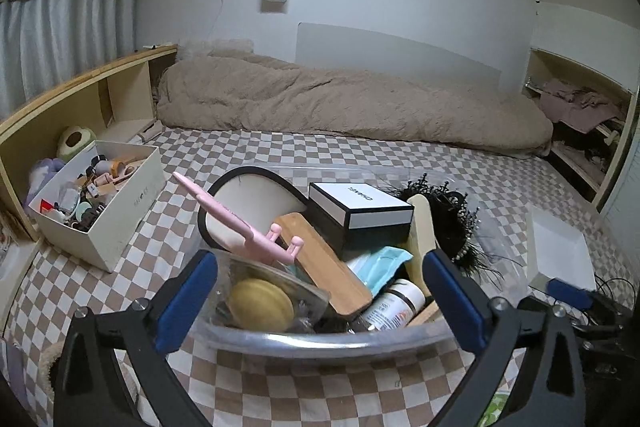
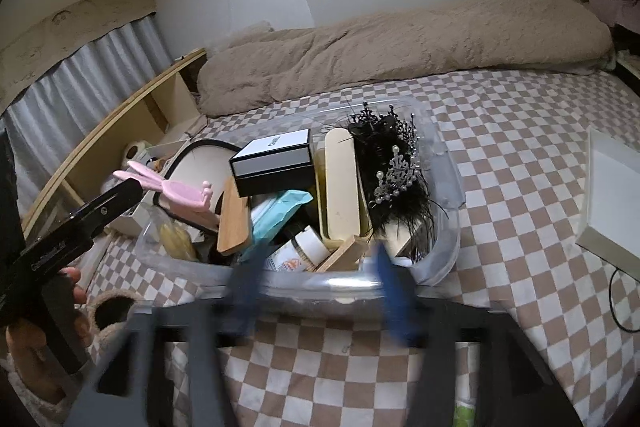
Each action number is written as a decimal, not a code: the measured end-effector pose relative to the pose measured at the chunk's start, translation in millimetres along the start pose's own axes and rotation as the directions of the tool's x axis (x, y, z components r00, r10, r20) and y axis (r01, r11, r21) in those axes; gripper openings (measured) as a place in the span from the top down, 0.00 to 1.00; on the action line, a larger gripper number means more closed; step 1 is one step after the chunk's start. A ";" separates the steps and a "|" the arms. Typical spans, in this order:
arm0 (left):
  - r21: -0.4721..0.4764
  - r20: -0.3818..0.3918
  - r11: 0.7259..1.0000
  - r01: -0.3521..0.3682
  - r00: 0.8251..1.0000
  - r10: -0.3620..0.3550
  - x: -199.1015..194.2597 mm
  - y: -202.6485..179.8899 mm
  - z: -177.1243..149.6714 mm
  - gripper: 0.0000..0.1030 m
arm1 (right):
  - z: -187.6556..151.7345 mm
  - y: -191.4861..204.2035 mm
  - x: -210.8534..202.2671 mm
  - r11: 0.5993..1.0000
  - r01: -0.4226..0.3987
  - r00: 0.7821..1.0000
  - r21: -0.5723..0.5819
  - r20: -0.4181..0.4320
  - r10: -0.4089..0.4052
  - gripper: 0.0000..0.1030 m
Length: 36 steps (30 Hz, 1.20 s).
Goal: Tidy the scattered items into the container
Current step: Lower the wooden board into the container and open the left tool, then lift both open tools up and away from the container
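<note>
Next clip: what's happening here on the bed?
A person is tidying loose items into a clear plastic bin on the checkered bedspread. It already holds a black-and-white box, a pink holder, a wooden piece and a black feathered crown. The left gripper and right gripper both stand open and empty at the bin's near rim.

A clear bin (image 2: 448, 163) stands on the checkered bed (image 2: 520, 131), full of things: a black-and-white box (image 2: 276, 157), a pink holder (image 2: 176, 189), a cream case (image 2: 342, 187), a black feathered crown (image 2: 394, 163) and a teal pack (image 2: 276, 215). The right gripper (image 2: 316, 291), blurred, has its jaws apart just before the bin's near rim, nothing between them. At left a hand (image 2: 76, 287) holds the left gripper (image 2: 84, 223).
</note>
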<state>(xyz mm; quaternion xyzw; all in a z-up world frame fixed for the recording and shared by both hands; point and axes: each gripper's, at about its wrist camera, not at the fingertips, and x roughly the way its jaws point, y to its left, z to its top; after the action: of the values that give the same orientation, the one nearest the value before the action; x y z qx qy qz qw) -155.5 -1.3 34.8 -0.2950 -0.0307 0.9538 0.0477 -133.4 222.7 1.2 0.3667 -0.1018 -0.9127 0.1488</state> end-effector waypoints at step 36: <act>0.005 -0.019 1.000 -0.024 1.000 0.024 -47.7 21.2 -27.3 0.00 | -16.2 22.8 -59.8 0.994 0.105 0.990 -0.018 0.091 -0.103 0.00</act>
<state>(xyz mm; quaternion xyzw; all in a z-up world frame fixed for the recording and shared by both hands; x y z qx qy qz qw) -102.4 -26.8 37.2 -0.3043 -0.0244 0.9515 0.0374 -76.6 220.8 34.6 0.3284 -0.0788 -0.9359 0.1003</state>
